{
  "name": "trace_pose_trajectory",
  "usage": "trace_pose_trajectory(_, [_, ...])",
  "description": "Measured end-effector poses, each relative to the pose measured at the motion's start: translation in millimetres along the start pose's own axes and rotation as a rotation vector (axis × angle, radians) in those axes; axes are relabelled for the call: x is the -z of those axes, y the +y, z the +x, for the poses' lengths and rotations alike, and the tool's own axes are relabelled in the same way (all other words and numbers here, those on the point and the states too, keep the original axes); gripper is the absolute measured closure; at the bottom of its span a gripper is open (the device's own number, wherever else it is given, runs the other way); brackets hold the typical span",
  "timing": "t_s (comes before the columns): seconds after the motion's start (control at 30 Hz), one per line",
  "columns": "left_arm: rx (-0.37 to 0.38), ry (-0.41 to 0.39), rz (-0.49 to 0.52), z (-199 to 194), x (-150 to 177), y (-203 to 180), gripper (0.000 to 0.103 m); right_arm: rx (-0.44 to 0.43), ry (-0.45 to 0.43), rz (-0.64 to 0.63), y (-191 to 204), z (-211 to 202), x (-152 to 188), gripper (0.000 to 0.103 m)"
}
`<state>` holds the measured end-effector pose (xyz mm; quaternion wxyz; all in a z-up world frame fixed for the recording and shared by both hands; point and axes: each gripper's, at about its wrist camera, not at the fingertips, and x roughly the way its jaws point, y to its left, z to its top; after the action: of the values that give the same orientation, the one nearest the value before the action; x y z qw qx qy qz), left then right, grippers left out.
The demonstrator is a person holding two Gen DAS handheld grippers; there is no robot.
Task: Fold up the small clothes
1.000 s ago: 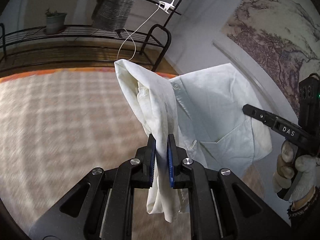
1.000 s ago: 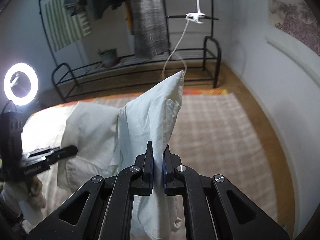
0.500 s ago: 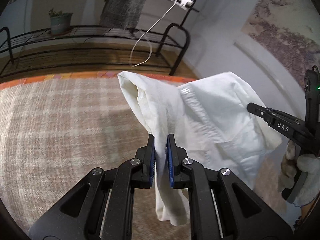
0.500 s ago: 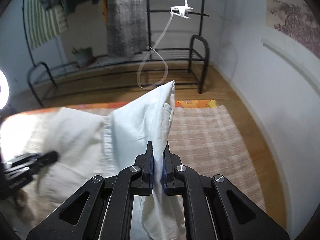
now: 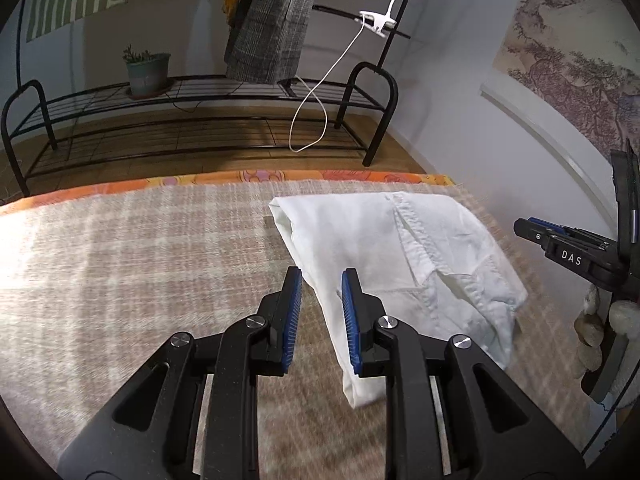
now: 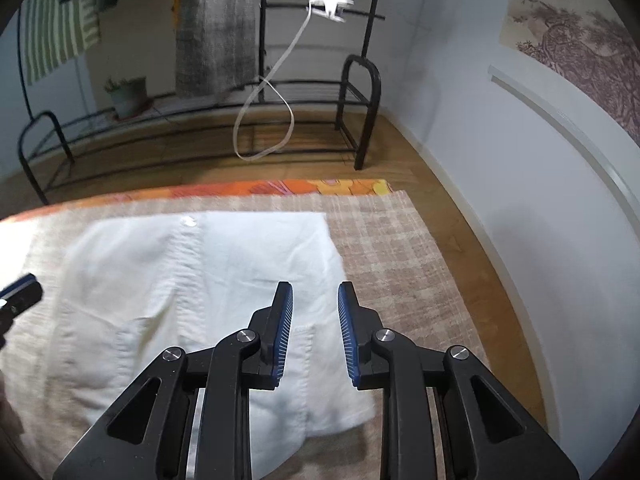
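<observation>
- The left gripper [image 5: 318, 312] had just been opening; its two blue-padded jaws stood apart, with a fold of the white shirt [image 5: 384, 256] lying in the gap, close against the right pad and clear of the left one.
- The right gripper [image 6: 314, 328] had likewise just been opening; its jaws stood apart above the shirt [image 6: 224, 272], and neither pad pressed on the cloth.
- The one shirt lay spread on the checked beige blanket [image 5: 132, 264], with its button placket and a chest pocket showing in the right wrist view; its right edge lay just under the right gripper.
- In the left wrist view the right gripper [image 5: 532, 232] showed at the right edge, beside the shirt, held by a hand [image 5: 600, 332] in a pale glove.
- In the right wrist view a blurred tip of the left gripper [image 6: 20, 292] showed at the left edge, near the shirt's far sleeve side.
- An orange patterned cover [image 6: 304, 188] edged the blanket at its far side.
- Beyond it, on the wooden floor [image 6: 404, 160], stood one low black metal rack [image 5: 200, 120] bearing one potted plant [image 5: 146, 70].
- One grey checked cloth [image 5: 276, 24] hung over the rack, and one green-striped cloth [image 6: 56, 36] hung further left.
- One white clip [image 5: 378, 22] sat on a black bar, with a white cord [image 5: 316, 92] looping down from it.
- One tree-print hanging [image 5: 576, 60] covered the wall at the right.
- Nothing stood between either gripper and the shirt.
</observation>
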<state>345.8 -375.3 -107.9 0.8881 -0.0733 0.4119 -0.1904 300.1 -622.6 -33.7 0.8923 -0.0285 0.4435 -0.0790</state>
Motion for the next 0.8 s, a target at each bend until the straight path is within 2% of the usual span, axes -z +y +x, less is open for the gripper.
trace_pose_trajectory(0.2, [0.017, -0.028, 0.025, -52, 3, -7, 0.085, -0.015, -0.045, 0.004, 13, -50, -2, 0.081])
trace_pose_trajectory(0.43, [0.033, -0.088, 0.080, -135, 18, -16, 0.085, -0.036, -0.101, 0.038, 29, -126, 4, 0.081])
trace_pose_trajectory(0.6, [0.054, -0.117, 0.113, -200, 40, -20, 0.085, -0.029, -0.137, 0.043, 47, -184, 22, 0.081])
trace_pose_trajectory(0.8, [0.073, -0.141, 0.148, -267, 75, -17, 0.085, -0.051, -0.176, 0.077, 69, -248, 59, 0.081])
